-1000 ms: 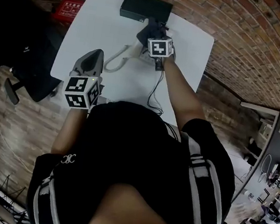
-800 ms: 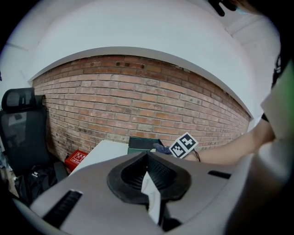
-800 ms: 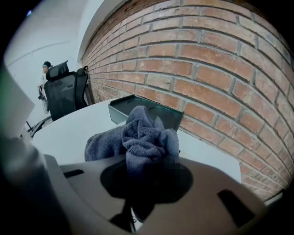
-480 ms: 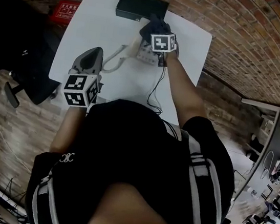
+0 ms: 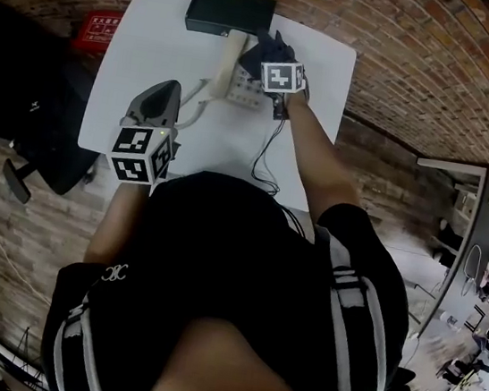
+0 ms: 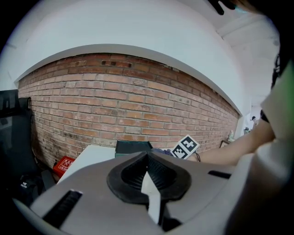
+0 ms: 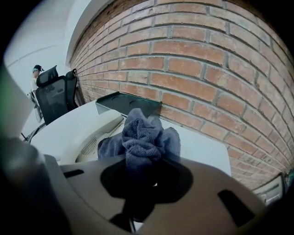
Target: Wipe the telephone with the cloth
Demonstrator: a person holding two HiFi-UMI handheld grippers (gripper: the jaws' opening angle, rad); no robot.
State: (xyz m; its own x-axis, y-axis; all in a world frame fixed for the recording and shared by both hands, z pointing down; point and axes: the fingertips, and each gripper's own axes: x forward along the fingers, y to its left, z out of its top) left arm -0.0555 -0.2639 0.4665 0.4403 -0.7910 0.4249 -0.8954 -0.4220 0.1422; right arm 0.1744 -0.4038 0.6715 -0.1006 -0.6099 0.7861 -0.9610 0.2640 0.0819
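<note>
Right gripper: the right gripper (image 7: 140, 160) was clamped tight on the cloth (image 7: 140, 135), a scrunched dark blue-grey towel bunched up out of the jaws.
Left gripper: the left gripper (image 6: 147, 159) had its jaws pinched together with nothing in them. It hung over the near left part of the table (image 5: 149, 41), well apart from the phone.
Telephone: the off-white telephone (image 5: 241, 90) sat toward the far middle of the table, just in front of the black box (image 5: 230, 12).
Handset: the handset (image 5: 225, 63) lay along the phone's left side, running near to far, with its cord (image 5: 190, 110) trailing off to the near left.
Cloth spot: in the head view the cloth was at the far right end of the phone, right over it. Honestly couldn't tell if it was actually pressing on the plastic or just above it.
Cable: a thin black cable (image 5: 267, 148) ran from the right gripper back across the table toward the person.
Around: brick wall (image 7: 206, 59) beyond the table's far edge, a red box (image 5: 97, 27) down on the floor off the far left corner, and a black office chair (image 7: 57, 98) off to the left.
</note>
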